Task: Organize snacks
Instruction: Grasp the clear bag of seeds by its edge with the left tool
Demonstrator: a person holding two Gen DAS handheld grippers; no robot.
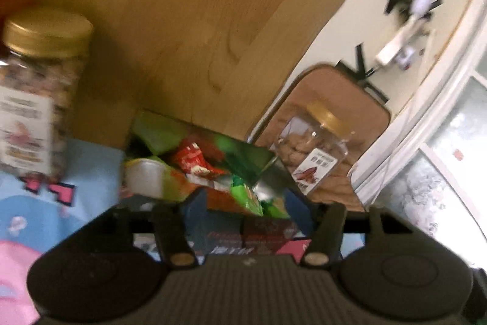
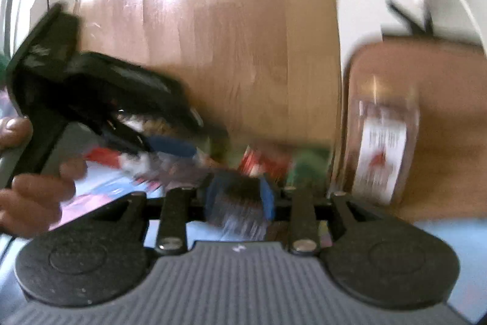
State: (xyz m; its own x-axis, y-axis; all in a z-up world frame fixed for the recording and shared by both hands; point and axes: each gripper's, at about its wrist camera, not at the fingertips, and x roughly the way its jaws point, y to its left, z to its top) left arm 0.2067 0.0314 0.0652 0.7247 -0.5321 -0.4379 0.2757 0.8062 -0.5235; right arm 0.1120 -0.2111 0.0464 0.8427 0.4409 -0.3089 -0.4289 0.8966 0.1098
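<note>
jar label (image 1: 315, 172) print, too blurred to read

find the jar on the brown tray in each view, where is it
Left wrist: the jar sits right of centre, gold lid up, tilted, on the tray.
Right wrist: the jar is at the right, blurred, white label facing the camera, on the tray.
Shared landmark: the green box of snack packets lies just left of the tray in both views.
</note>
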